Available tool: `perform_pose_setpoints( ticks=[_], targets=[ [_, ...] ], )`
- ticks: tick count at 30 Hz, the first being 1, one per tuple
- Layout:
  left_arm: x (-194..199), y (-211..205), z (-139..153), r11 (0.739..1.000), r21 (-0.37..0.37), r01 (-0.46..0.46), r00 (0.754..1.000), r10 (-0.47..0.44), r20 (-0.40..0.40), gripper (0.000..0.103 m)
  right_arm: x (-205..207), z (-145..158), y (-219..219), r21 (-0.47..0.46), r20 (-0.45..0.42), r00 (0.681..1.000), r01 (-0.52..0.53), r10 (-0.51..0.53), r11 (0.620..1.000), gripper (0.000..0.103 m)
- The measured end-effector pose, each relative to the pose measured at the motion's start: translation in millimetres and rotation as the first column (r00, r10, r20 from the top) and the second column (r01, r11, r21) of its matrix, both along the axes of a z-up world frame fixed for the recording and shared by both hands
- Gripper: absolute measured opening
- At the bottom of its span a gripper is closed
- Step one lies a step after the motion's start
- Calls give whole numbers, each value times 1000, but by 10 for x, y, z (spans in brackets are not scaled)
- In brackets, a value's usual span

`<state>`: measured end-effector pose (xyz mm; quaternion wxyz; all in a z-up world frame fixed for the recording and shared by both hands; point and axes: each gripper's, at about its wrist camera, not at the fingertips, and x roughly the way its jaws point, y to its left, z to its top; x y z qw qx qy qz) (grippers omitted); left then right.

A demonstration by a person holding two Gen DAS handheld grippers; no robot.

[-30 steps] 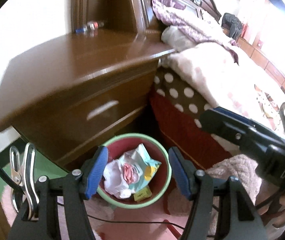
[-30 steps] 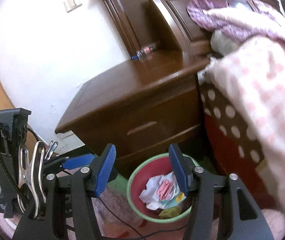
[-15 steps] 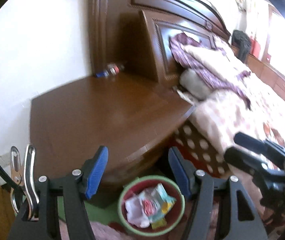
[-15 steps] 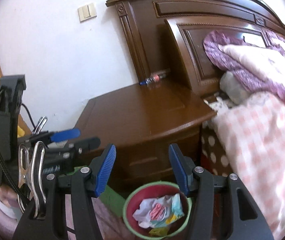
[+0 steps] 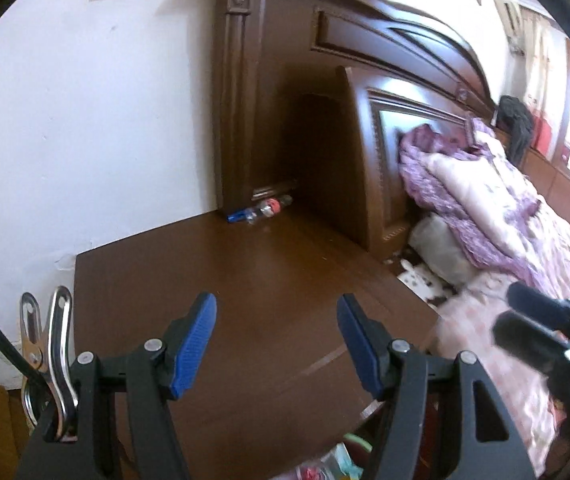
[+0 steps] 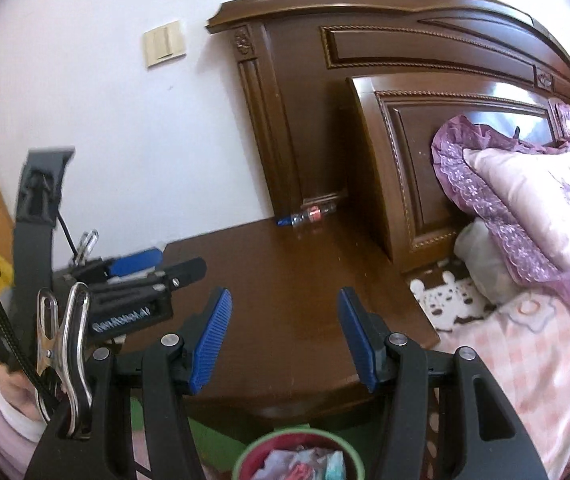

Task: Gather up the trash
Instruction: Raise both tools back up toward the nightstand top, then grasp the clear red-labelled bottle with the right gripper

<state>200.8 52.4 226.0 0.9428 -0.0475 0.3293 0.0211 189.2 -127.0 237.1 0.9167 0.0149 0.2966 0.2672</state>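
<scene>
both grippers risen above glossy wooden nightstand (image 5: 269, 280), round bin (image 6: 297, 456) now low, left gripper (image 5: 277, 344) and right gripper (image 6: 283, 340) fingers open, empty

Ahead of you a brown nightstand (image 5: 245, 280) stands against the white wall (image 5: 85, 120), beside the carved headboard (image 6: 425, 60). A light switch (image 6: 164, 43) sits on that wall. A purple-edged pillow (image 6: 525, 200) leans on the headboard above a pink quilt (image 6: 525, 360).
</scene>
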Motion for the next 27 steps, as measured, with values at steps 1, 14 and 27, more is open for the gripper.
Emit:
perform_pose_setpoints(
  ticks=[1,14,27],
  targets=[
    [79,20,-21,1000,1,-6,1000,6,-1,66,97,16,22,8,-10,1000,4,-4,1000,57],
    [1086,425,-539,983,-20,-183,983,184,12,66,1363,-246,555,-82,-69,995,65,-71,994,57],
    [1385,727,-986,976,-78,-205,976,199,-83,66,2632,-822,1067,-10,-206,978,41,-42,999,57]
  ],
)
